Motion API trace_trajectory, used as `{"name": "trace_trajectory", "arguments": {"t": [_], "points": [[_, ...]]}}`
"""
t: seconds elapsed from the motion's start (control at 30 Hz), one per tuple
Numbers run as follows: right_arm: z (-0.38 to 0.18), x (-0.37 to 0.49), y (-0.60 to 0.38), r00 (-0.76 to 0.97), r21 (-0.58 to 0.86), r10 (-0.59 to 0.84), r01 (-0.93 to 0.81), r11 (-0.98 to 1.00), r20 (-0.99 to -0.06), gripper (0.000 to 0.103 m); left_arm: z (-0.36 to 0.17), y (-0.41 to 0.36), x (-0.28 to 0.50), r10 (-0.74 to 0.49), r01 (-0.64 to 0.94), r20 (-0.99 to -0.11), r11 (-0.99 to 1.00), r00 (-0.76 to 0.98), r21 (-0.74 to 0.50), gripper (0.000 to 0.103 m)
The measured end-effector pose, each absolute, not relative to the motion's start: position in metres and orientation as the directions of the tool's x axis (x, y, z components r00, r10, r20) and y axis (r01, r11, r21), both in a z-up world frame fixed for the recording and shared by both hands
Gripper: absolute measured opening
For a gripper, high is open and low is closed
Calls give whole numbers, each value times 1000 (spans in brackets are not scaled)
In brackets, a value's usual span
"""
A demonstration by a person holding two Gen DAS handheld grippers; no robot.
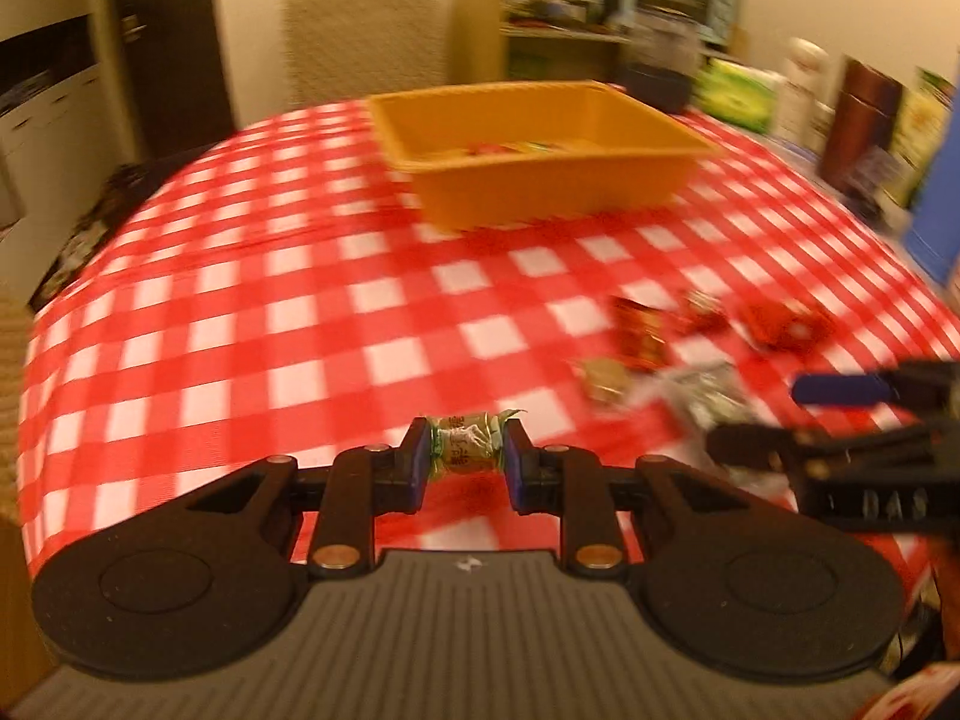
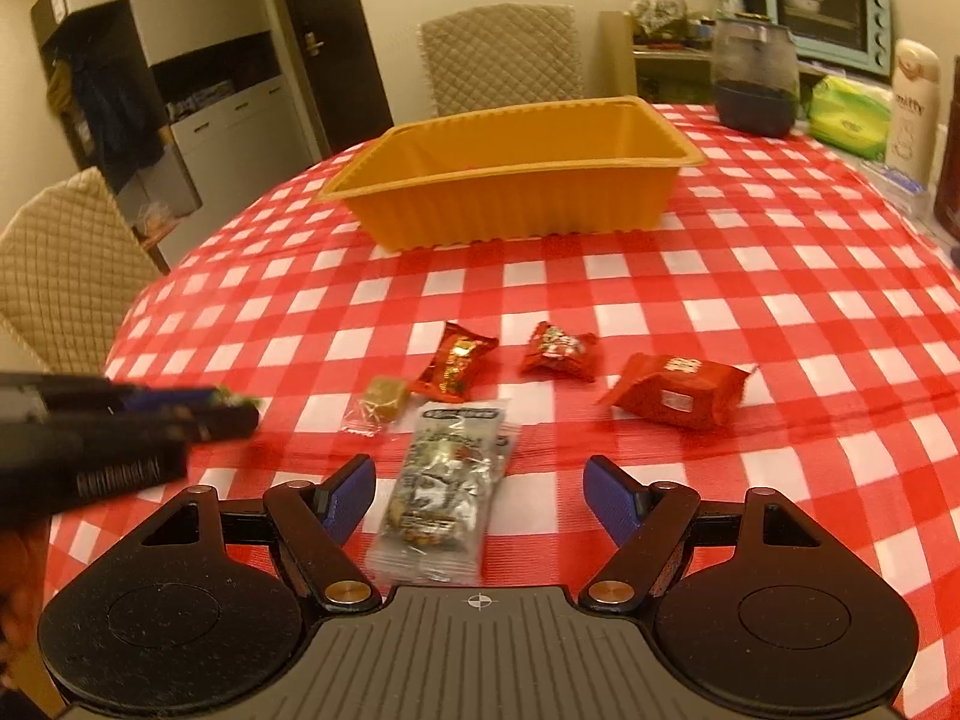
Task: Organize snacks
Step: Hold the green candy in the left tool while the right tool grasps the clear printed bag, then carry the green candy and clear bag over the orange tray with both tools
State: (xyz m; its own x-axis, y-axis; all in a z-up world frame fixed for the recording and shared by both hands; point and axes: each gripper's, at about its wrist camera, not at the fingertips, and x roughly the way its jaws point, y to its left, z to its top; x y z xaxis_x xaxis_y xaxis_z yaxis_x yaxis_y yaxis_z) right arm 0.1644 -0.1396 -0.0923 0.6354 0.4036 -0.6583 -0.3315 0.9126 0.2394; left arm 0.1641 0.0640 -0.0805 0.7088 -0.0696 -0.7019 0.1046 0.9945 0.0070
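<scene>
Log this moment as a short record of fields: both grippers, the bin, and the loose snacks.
left gripper: shut on green-wrapped candy, above the tablecloth
right gripper: open, straddling the silver packet lying on the cloth
orange bin: far side of the table, a few snacks visible inside from the left wrist view
loose snacks: three red packets, one small clear-wrapped tan piece, the silver packet
tablecloth: red and white check

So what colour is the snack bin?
Orange: the bin shows best in the right wrist view.
</scene>
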Motion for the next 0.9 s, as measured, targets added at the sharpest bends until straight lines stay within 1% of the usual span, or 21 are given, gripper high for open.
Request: {"name": "trace_trajectory", "arguments": {"t": [0.07, 0.13, 0.27, 0.3, 0.33, 0.4, 0.6, 0.9], "points": [[-95, 164, -131, 633, 221, 398, -342, 913, -664, 74, -80, 70, 166, -63, 79, -701, 997, 711, -10, 23], [-98, 162, -123, 629, 205, 394, -353, 913, -670, 63, -79, 72, 166, -65, 72, -697, 997, 714, -20, 23], [-106, 162, -108, 633, 151, 361, -361, 920, -685, 57, -79, 71, 166, -73, 80, -697, 997, 713, -22, 23], [-107, 161, -105, 640, 124, 345, -364, 923, -686, 52, -80, 70, 165, -75, 82, -698, 996, 712, -24, 23], [-107, 161, -103, 647, 102, 331, -365, 925, -687, 43, -80, 70, 165, -77, 84, -699, 996, 711, -24, 23], [-108, 162, -102, 651, 80, 317, -366, 927, -689, 39, -80, 68, 165, -78, 87, -699, 996, 711, -23, 23], [-105, 159, -111, 663, 70, 299, -349, 935, -686, 38, -75, 65, 165, -86, 92, -690, 995, 719, -28, 23], [-73, 166, -138, 734, 85, 284, -297, 951, -617, 38, -53, 54, 172, -112, 104, -654, 993, 748, -52, 23]]}}
